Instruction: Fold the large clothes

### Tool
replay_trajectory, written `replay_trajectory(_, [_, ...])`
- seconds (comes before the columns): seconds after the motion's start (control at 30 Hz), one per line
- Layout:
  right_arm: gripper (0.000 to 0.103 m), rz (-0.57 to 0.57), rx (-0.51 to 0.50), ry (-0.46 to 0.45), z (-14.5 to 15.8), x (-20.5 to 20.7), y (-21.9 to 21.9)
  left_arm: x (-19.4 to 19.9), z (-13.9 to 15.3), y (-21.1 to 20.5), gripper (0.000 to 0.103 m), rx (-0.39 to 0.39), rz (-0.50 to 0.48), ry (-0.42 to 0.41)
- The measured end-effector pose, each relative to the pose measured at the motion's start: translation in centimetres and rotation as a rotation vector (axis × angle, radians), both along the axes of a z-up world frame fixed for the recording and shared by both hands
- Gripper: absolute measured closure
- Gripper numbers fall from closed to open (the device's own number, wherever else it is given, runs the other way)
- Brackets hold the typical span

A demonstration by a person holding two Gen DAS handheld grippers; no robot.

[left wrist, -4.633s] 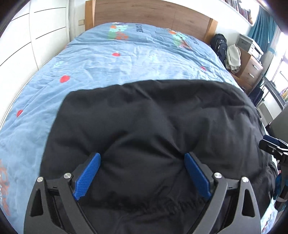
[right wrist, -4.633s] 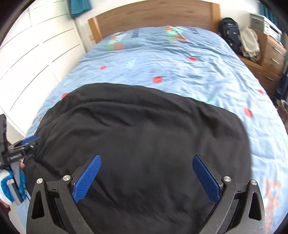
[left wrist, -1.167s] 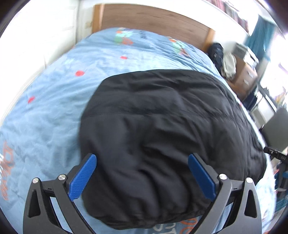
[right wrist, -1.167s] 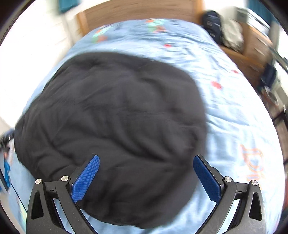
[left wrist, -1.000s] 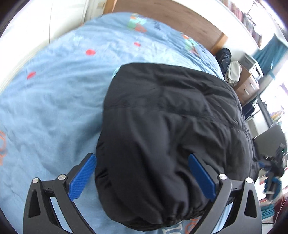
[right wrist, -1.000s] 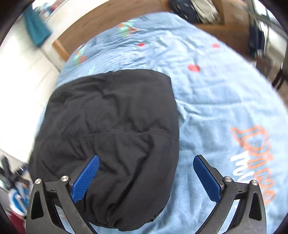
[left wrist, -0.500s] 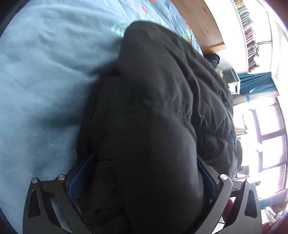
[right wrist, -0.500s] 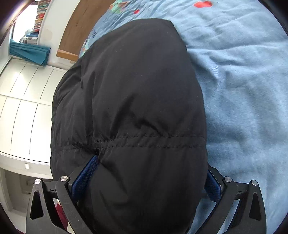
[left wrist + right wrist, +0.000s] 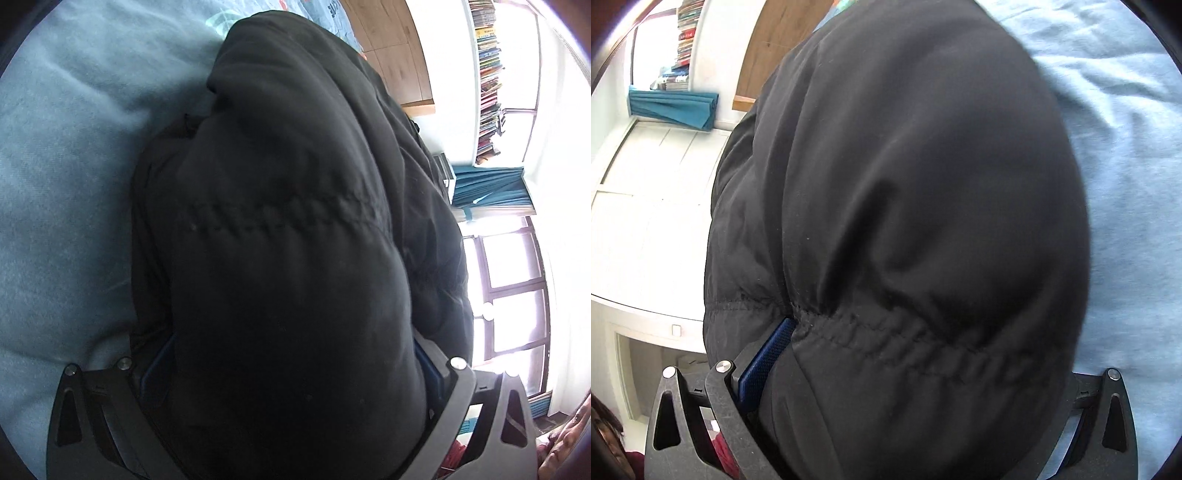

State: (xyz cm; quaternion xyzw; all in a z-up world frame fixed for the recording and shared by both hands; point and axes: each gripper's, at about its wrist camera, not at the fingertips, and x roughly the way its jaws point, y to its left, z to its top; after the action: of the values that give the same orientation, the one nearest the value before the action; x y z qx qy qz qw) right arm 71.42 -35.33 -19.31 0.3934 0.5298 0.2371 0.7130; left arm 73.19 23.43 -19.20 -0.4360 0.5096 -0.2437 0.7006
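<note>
1. Filling the space between the left gripper [image 9: 291, 369]'s wide-spread fingers, a thick fold of the black jacket [image 9: 295, 240] bulges up from 6 o'clock; whether the pads press it, I cannot tell.
2. Bunched likewise inside the right gripper [image 9: 923, 376], the jacket [image 9: 905, 206] hides the far finger; its grip cannot be told either.
3. Beyond, the jacket lies on the blue bedspread [image 9: 66, 155].
4. Farthest, a wooden headboard [image 9: 391, 51] at 1 o'clock.

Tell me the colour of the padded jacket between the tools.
Black, with stitched quilting seams: the jacket shows best in the right wrist view.
</note>
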Motion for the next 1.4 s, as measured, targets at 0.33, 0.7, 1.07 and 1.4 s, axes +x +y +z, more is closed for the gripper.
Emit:
replay_trajectory(0.33, [0.055, -0.013, 0.011, -0.022, 1.2, -0.5, 1.6, -2.1, 2.5, -2.4, 0.054, 0.009, 0.024, -0.039])
replay_trajectory(0.7, [0.079, 0.03, -0.08, -0.158, 11.0, -1.9, 3.4, -4.9, 12.5, -5.1, 0.074, -0.083, 0.004, -0.262])
replay_trajectory(1.07, [0.081, 0.045, -0.039, -0.279, 20.2, -8.4, 4.3, -11.2, 20.6, -4.8, 0.074, -0.101, -0.031, -0.419])
replay_trajectory(1.4, [0.077, -0.002, -0.108, -0.183, 12.4, -12.5, 3.0, -11.5, 8.4, -4.3, 0.073, 0.072, 0.025, -0.229])
